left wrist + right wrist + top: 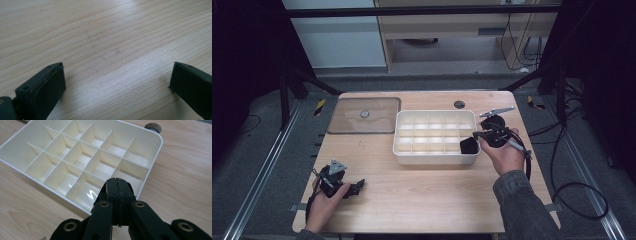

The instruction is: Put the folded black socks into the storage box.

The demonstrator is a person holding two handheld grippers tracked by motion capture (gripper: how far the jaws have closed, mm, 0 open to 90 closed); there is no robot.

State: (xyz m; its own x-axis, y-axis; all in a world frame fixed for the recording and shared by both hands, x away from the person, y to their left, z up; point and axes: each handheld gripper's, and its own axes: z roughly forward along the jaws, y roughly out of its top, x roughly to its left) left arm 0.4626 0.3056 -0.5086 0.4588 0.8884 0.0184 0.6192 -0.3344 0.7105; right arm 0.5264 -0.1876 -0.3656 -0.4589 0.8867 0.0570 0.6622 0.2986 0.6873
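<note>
On the wooden bench [422, 195], our right gripper [117, 185], fingers pressed together and empty, hovers over the white tray's [154, 157] near corner; left gripper [117, 82] rests wide open, empty, well apart.

The right gripper [473, 140] hangs over the near right corner of the white divided tray [402, 150], its jaws pressed flat together with nothing between them. The left gripper [357, 187], well apart from the tray toward the person, has its jaws spread wide, nothing between them.

No readable text, label, brand, number or sign anywhere here, not on any surface in view.
</note>
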